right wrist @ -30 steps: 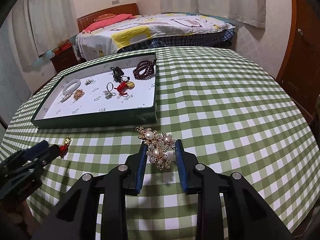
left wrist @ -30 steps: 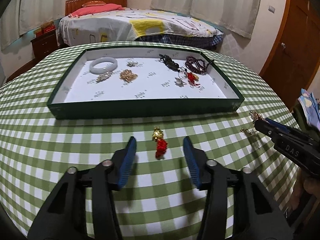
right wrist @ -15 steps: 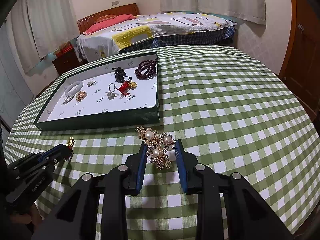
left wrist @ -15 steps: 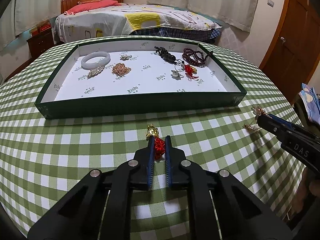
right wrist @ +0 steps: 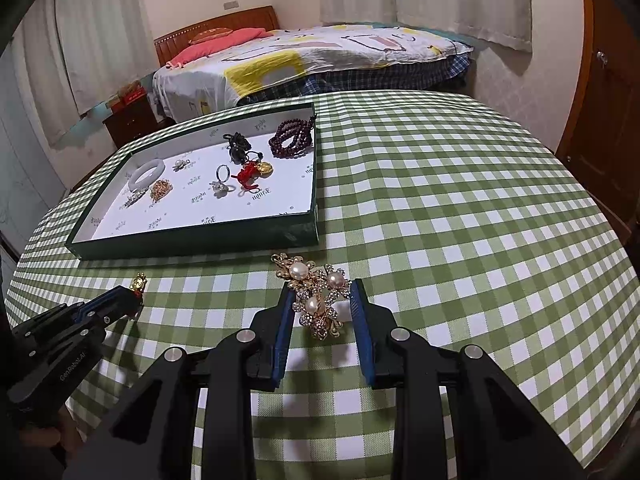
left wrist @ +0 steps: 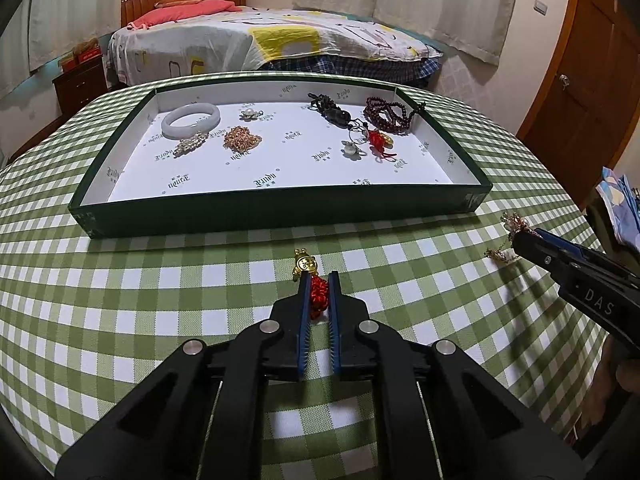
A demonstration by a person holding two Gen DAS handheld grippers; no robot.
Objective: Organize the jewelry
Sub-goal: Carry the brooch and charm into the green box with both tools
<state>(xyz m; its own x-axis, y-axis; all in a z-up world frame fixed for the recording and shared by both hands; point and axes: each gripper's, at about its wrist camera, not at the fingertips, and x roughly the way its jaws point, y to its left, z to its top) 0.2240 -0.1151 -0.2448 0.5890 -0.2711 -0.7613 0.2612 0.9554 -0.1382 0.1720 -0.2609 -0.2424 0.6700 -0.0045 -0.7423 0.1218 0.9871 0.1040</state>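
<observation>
A small charm, a red knot (left wrist: 319,295) with a gold pendant (left wrist: 305,265), lies on the checked cloth in front of the tray. My left gripper (left wrist: 319,277) is shut on the red knot, with the pendant poking out past the tips; its tips (right wrist: 134,298) show at the left of the right wrist view. A gold brooch with pearls (right wrist: 316,300) sits between the blue pads of my right gripper (right wrist: 321,283), which is shut on it just above the cloth. The left wrist view shows that gripper (left wrist: 520,235) at the right edge.
A dark green tray (left wrist: 280,208) with a white floor stands behind both grippers and holds a white bangle (left wrist: 191,120), a gold chain (left wrist: 242,139), dark red beads (left wrist: 388,114) and several other pieces. The round table drops away at right; a bed and a wooden door stand beyond.
My left gripper's jaws went from wide open around the red charm to shut on it. The right gripper kept still with the brooch.
</observation>
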